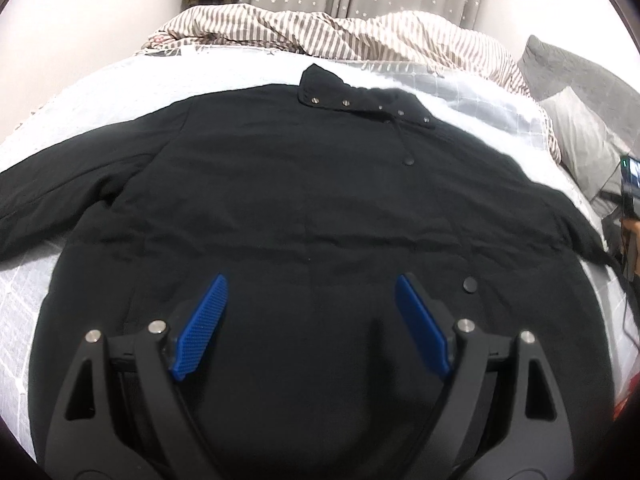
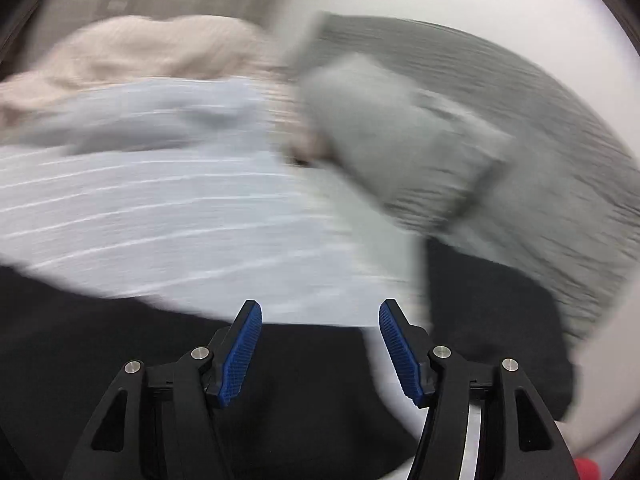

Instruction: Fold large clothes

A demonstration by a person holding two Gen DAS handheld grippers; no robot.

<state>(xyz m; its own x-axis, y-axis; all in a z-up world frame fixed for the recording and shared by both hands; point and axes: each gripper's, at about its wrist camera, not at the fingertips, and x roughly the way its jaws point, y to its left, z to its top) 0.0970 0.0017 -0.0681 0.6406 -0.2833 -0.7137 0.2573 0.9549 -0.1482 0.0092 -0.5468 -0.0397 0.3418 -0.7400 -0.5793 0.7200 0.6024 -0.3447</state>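
Observation:
A large black jacket lies spread flat on the bed, collar with metal snaps at the far end, sleeves out to both sides. My left gripper is open and empty above the jacket's lower body. The right wrist view is motion-blurred. My right gripper is open and empty above the jacket's black cloth, near its edge on the pale sheet. A black sleeve part lies to its right.
The bed has a pale blue checked sheet. A striped duvet is bunched at the far end. Grey pillows lie at the right, also in the right wrist view. A phone stands at the right edge.

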